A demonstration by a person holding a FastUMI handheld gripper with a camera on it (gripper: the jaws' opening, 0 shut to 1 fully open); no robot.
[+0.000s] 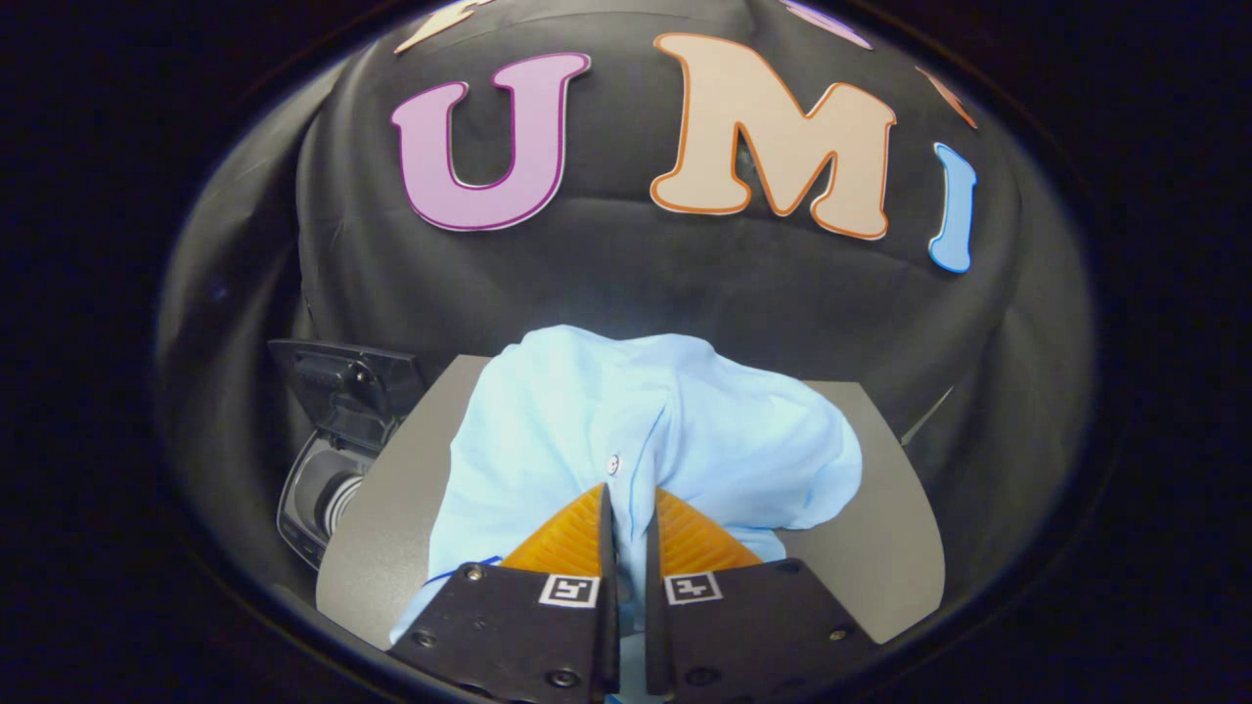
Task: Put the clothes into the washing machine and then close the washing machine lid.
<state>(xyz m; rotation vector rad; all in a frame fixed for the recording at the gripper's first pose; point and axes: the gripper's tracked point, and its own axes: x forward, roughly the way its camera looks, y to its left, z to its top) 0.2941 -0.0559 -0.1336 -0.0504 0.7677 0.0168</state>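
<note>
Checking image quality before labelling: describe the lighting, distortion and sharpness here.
Gripper view: even, soft light with no glare; the fisheye bends the grey table and the washing machine to the side; the light blue shirt is sharp, pinched by the gripper, its folds faintly shaded.

The gripper's camera rides just behind the fingers (pixel 602 528), looking forward and seemingly slightly downward, close over the table (pixel 880 548), with the booth wall at twelve o'clock beyond.

A staged booth: black cloth wall (pixel 626 264), grey table (pixel 391 528), small washing machine (pixel 328 460) beside it.
</note>
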